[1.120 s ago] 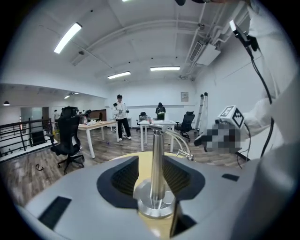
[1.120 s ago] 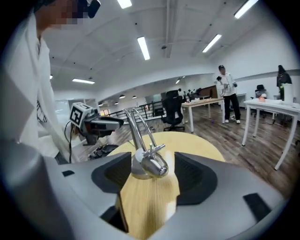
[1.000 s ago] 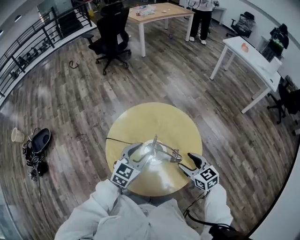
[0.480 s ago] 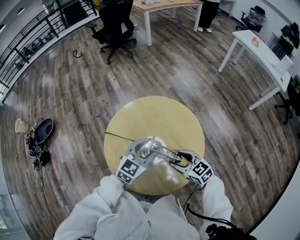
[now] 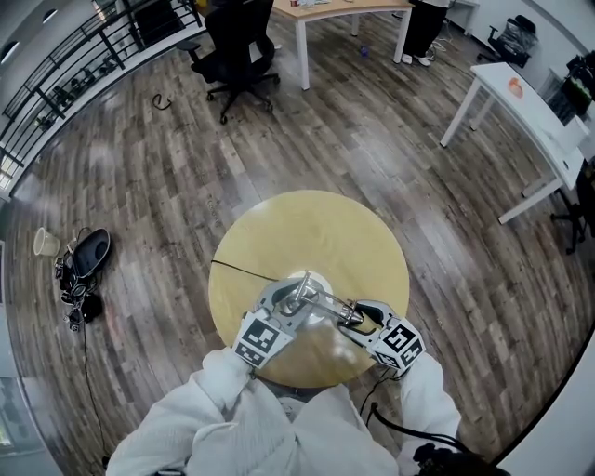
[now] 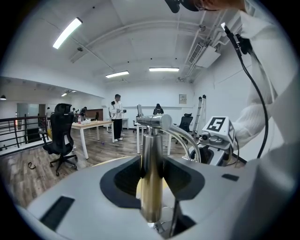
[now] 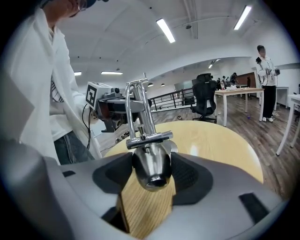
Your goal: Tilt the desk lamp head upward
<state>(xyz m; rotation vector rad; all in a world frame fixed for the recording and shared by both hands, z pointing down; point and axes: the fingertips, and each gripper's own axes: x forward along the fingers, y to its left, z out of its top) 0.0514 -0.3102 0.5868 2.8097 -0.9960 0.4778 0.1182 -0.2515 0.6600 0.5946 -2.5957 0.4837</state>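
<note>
A chrome desk lamp (image 5: 311, 290) stands near the front of the round wooden table (image 5: 307, 228). In the left gripper view its upright post (image 6: 152, 187) stands between the pads of my left gripper (image 6: 152, 180). Those jaws are closing, and the pads touch the post on both sides. A thin arm (image 6: 185, 138) curves from the post's top toward the right gripper's marker cube (image 6: 216, 126). My right gripper (image 7: 151, 177) is shut on the rounded lamp head (image 7: 151, 168), which points at its camera. In the head view the left gripper (image 5: 279, 307) and right gripper (image 5: 364, 321) sit close together at the lamp.
A thin black cable (image 5: 242, 270) runs off the table's left side. On the floor beyond are a black office chair (image 5: 240, 42), a wooden desk (image 5: 344, 7), a white desk (image 5: 521, 98), and a cup (image 5: 42, 242) with dark gear (image 5: 84, 260) at the left.
My right gripper moved left onto the lamp head and closed on it. My left gripper slid in around the post. The head camera tipped a little further down.
</note>
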